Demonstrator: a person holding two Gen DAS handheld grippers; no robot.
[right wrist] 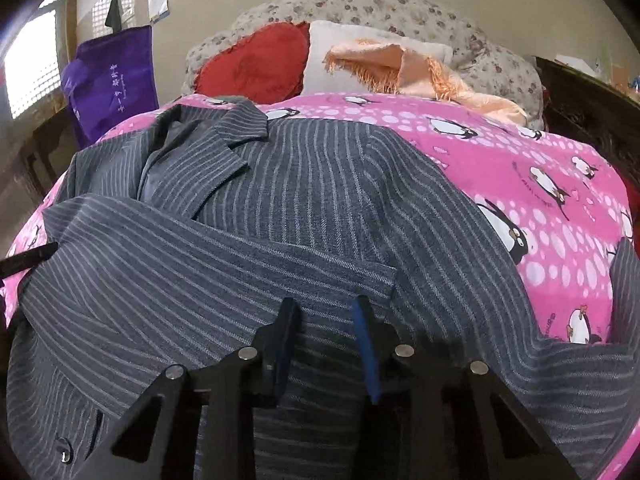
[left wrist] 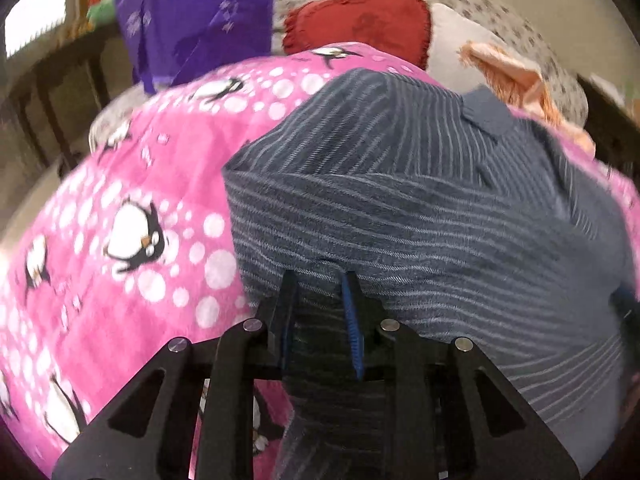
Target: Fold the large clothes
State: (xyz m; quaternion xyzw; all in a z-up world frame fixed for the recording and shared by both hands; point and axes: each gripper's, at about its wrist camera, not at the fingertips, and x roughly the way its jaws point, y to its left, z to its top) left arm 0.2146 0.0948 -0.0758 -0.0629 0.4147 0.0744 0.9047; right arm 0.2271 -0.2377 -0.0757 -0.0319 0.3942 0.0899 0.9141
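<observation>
A grey pinstriped jacket lies on a pink penguin blanket, collar toward the pillows, one sleeve folded across its front. It also shows in the left wrist view. My left gripper has cloth of the jacket bunched between its narrowly parted fingers and appears shut on it. My right gripper sits low over the folded sleeve's edge with cloth between its fingers, and appears shut on it. The left gripper's tip shows at the left edge of the right wrist view.
A red cushion, a white pillow with a peach fringed scarf and a floral pillow lie at the bed's head. A purple bag hangs at left. Dark wooden furniture stands at right.
</observation>
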